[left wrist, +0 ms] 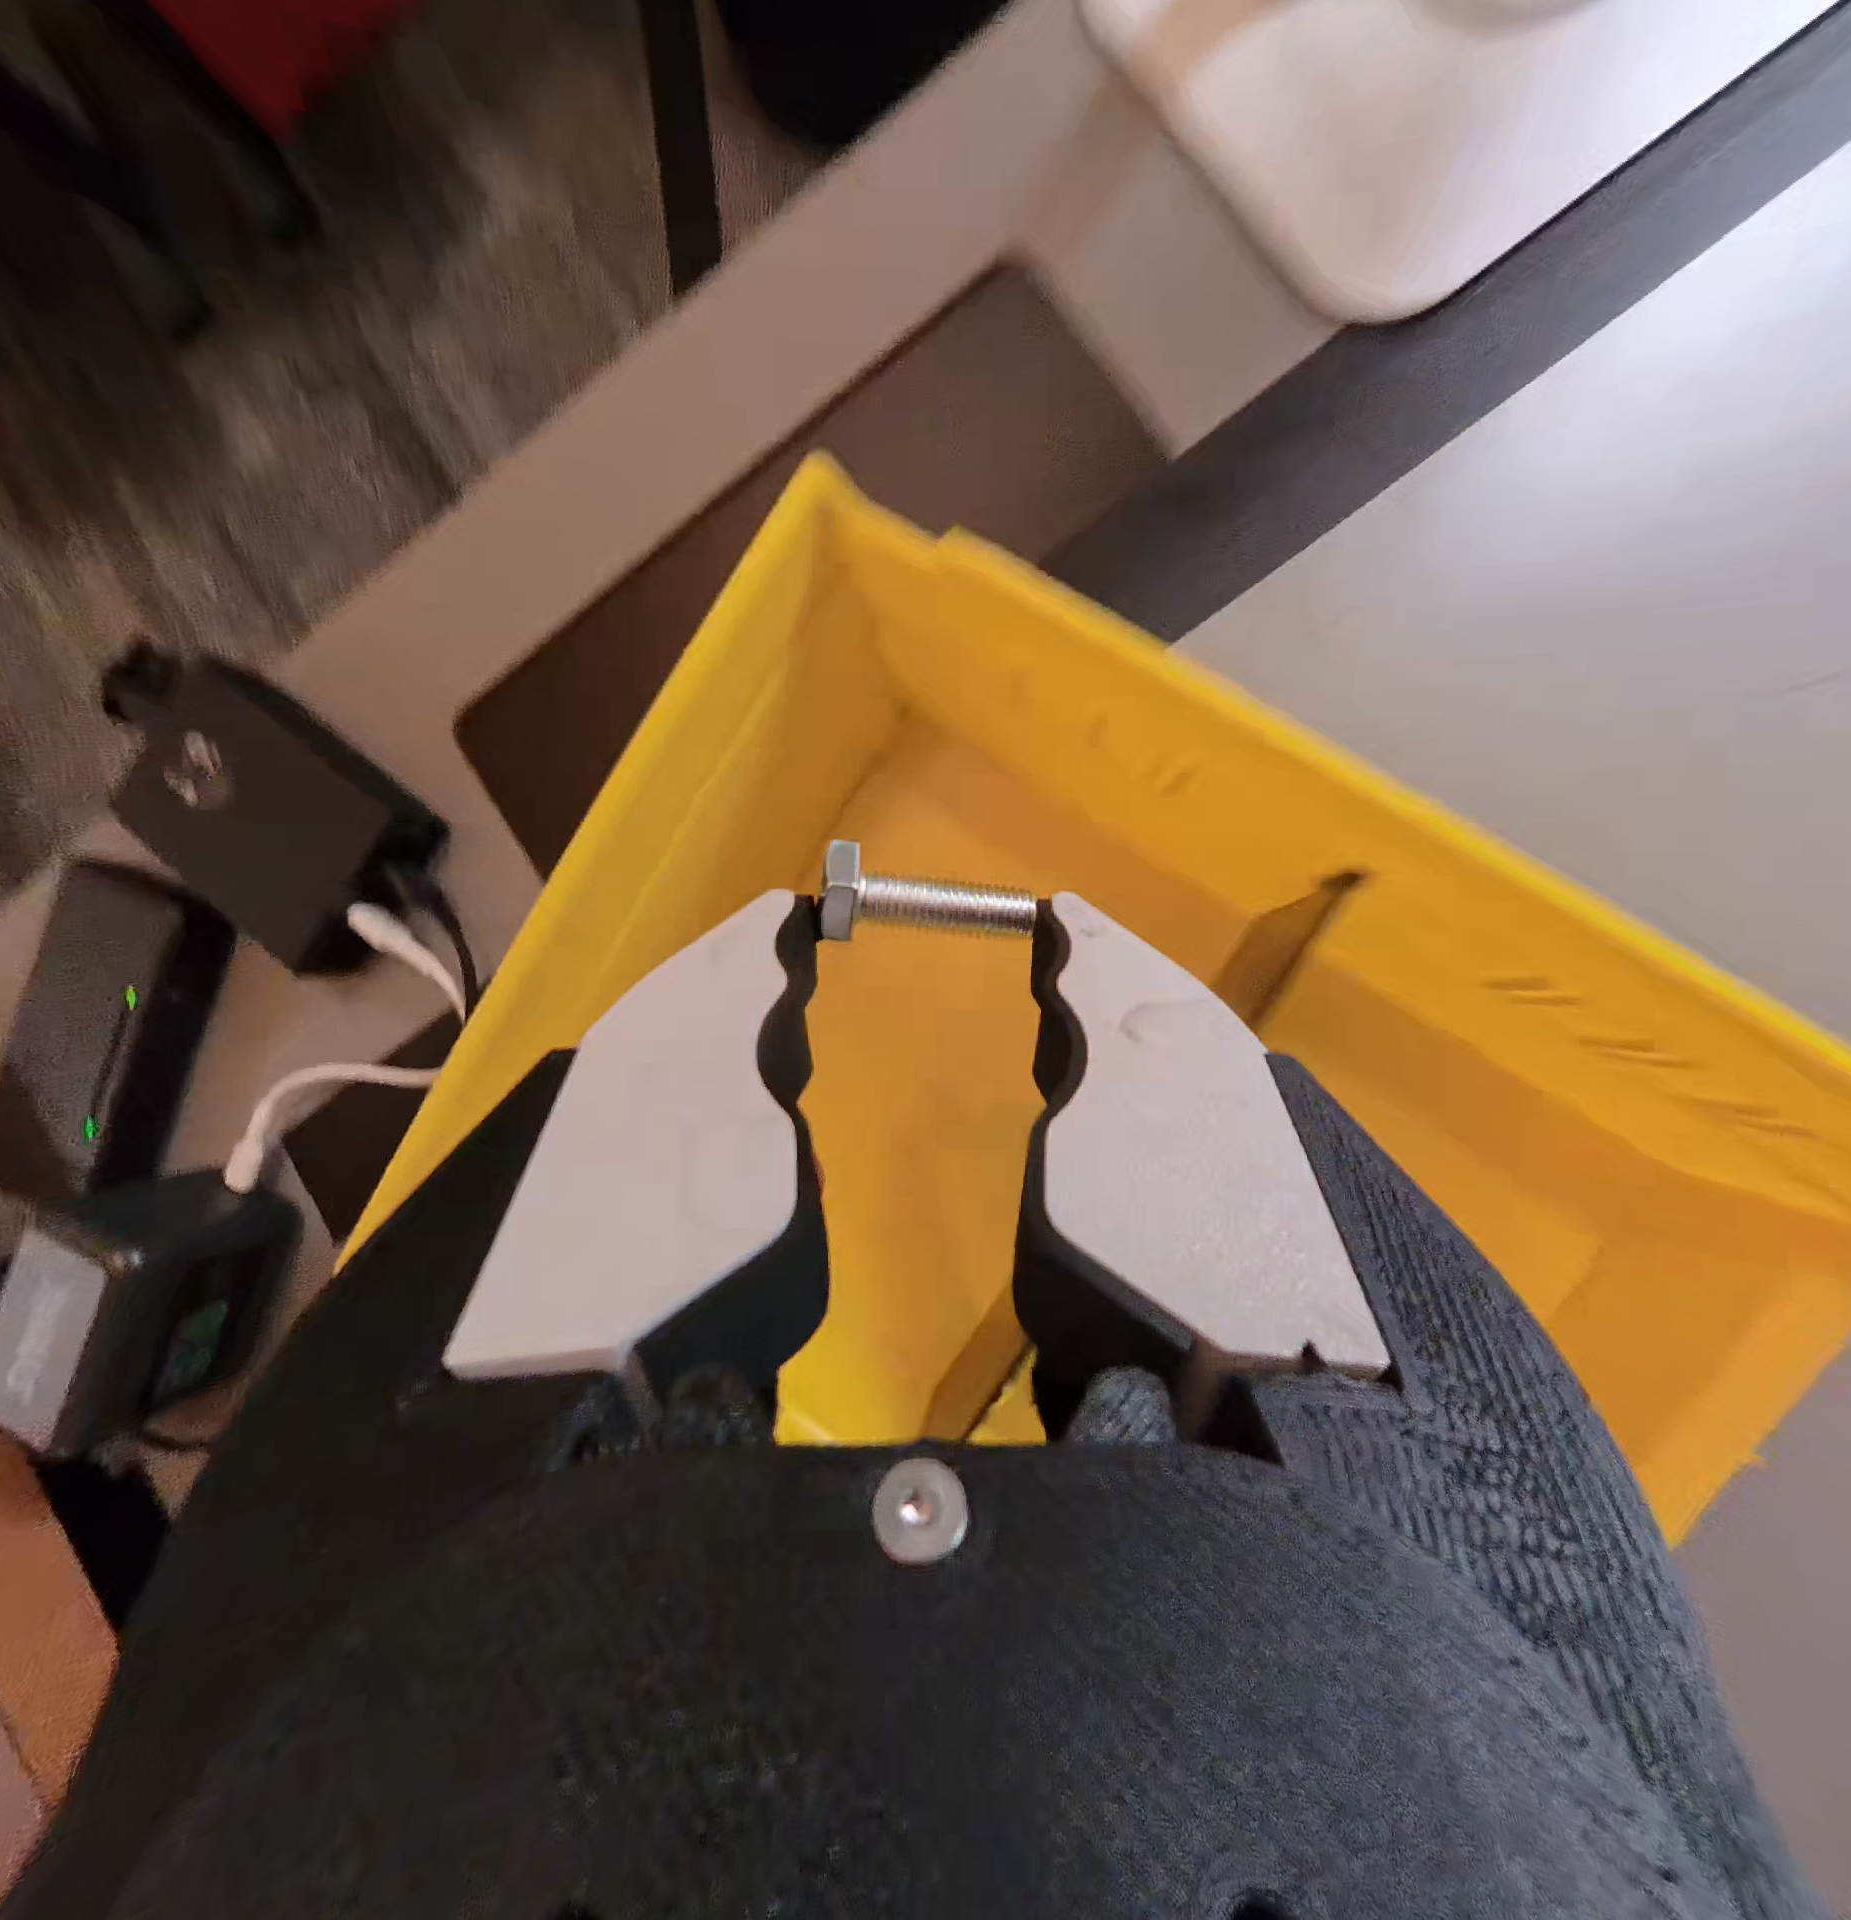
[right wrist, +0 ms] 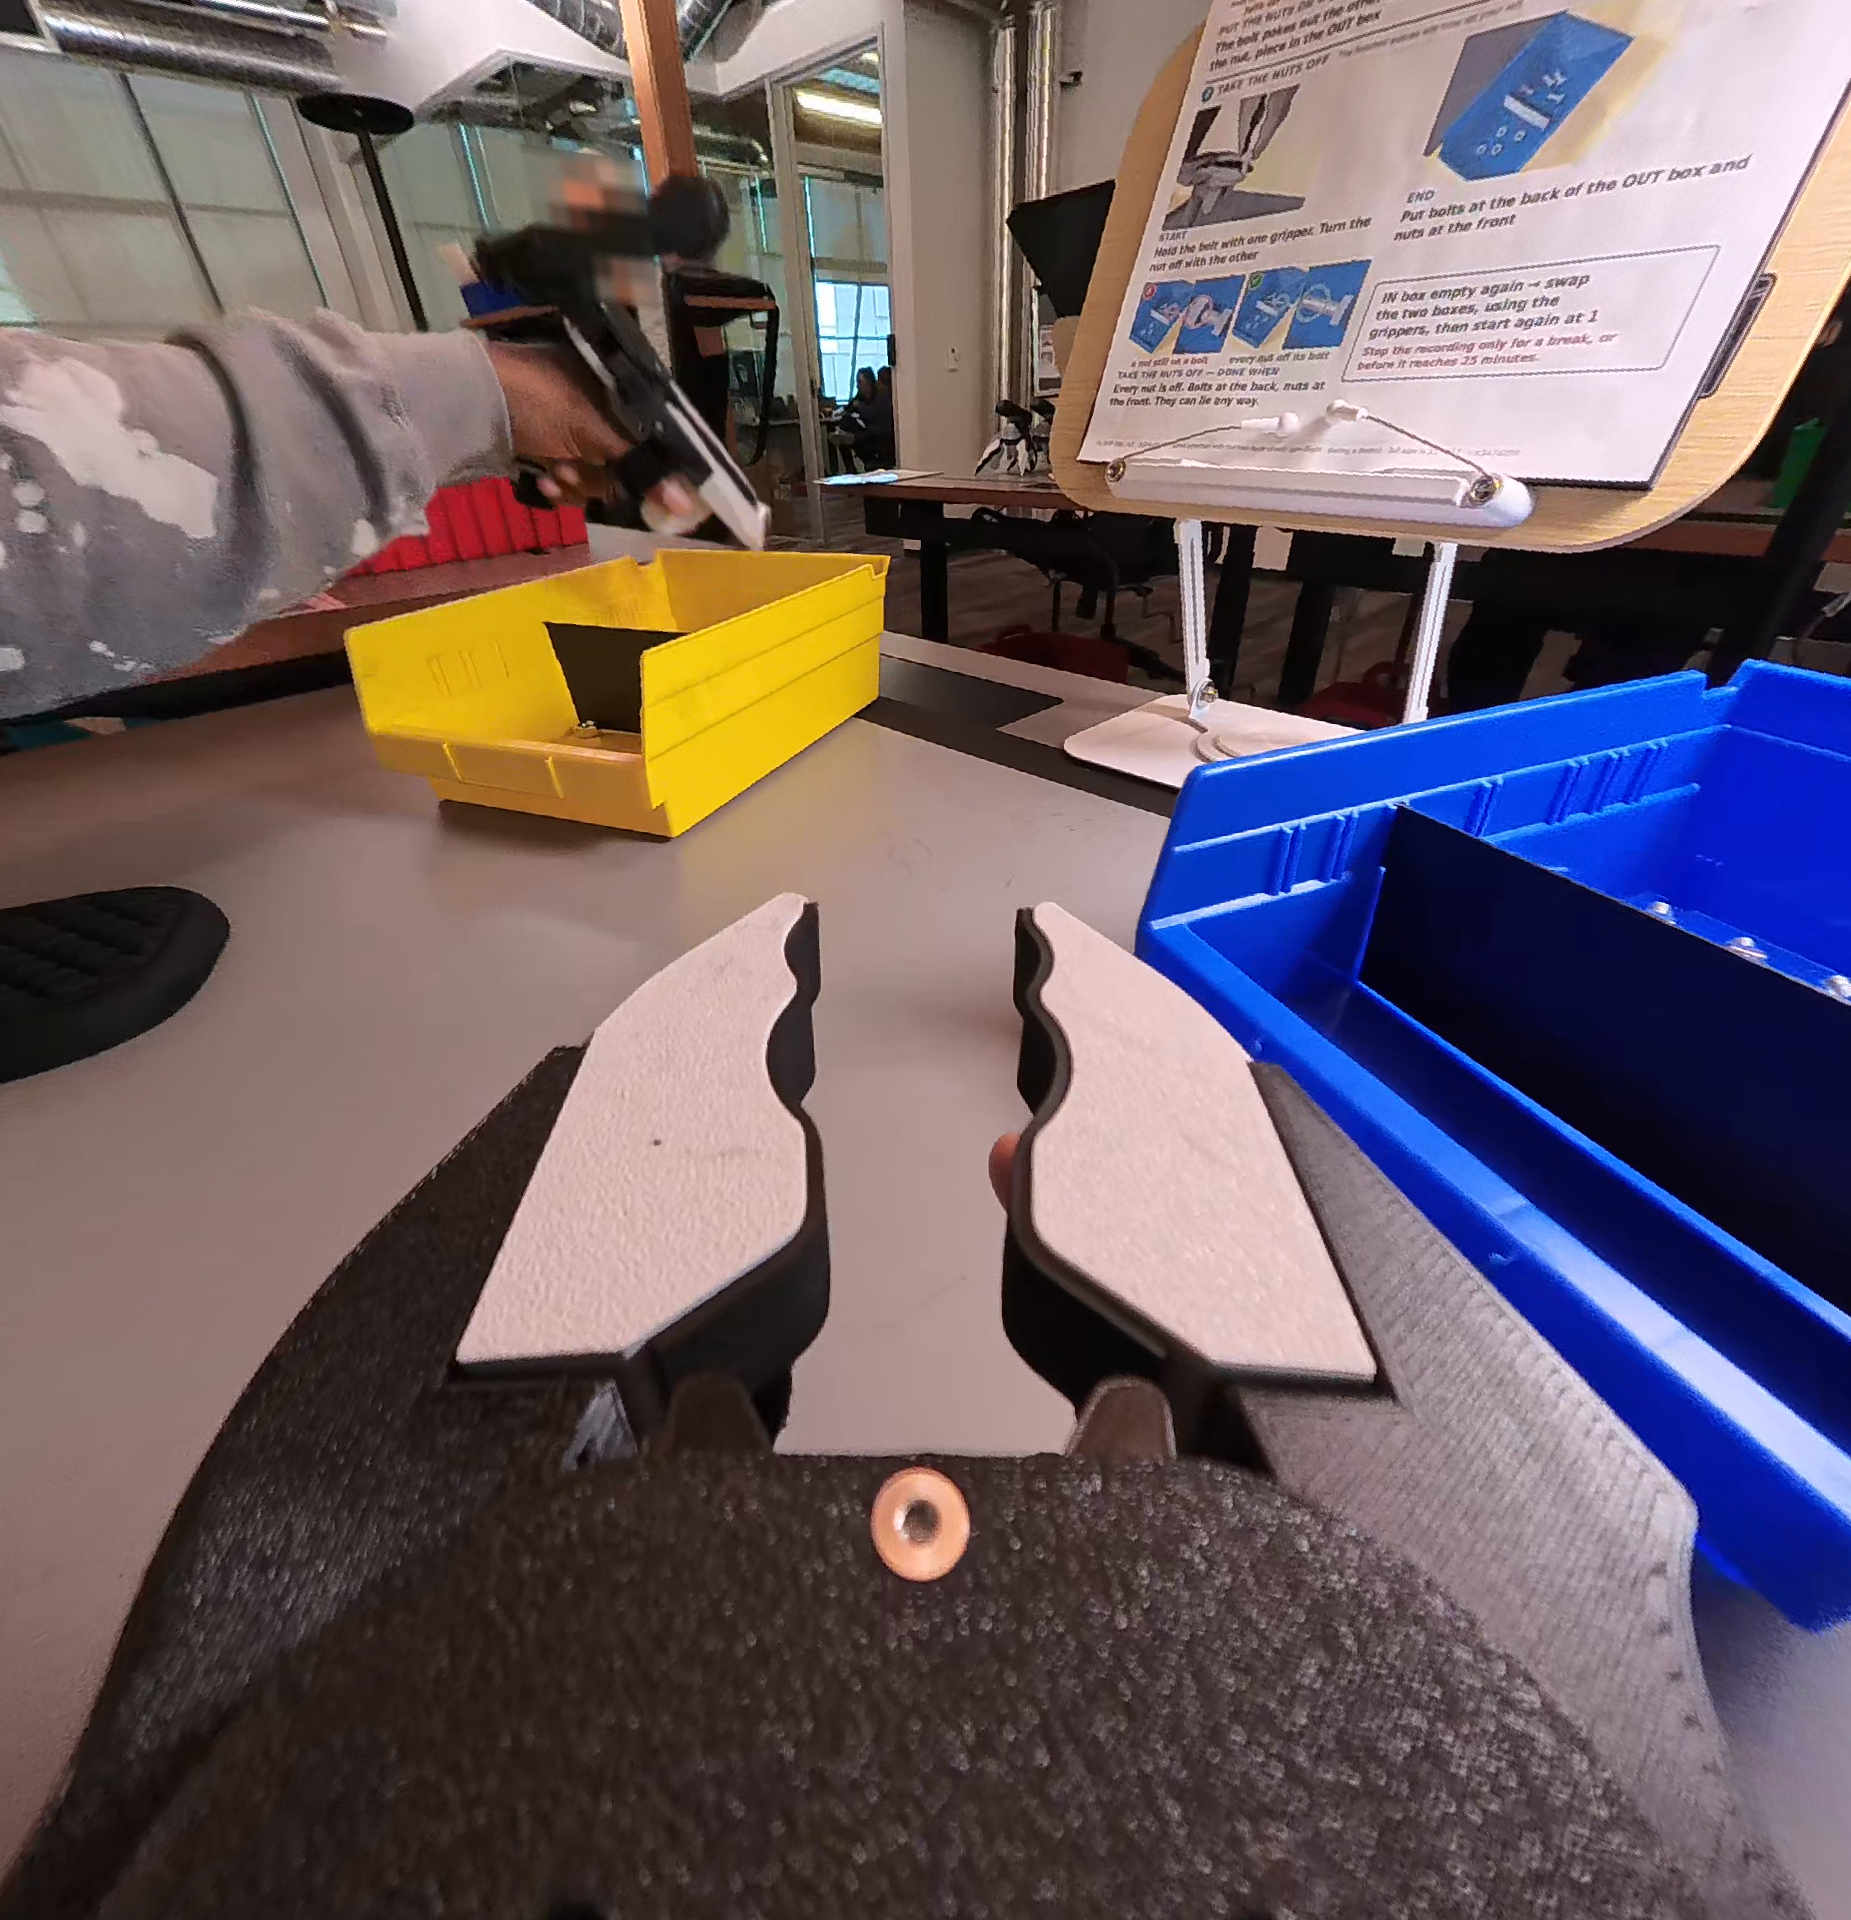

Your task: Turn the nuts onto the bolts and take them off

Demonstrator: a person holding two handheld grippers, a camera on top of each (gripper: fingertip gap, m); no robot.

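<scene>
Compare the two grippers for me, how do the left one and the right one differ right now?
The left gripper clamps a silver bolt lengthwise between its fingertips; the right gripper is open and holds nothing. The left one is raised above the yellow bin, while the right one sits low over the grey table beside the blue bin. Both have pale fingers with wavy black inner edges.

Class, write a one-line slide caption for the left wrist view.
Left gripper pinches a bare bolt lengthwise above the yellow bin.
</scene>
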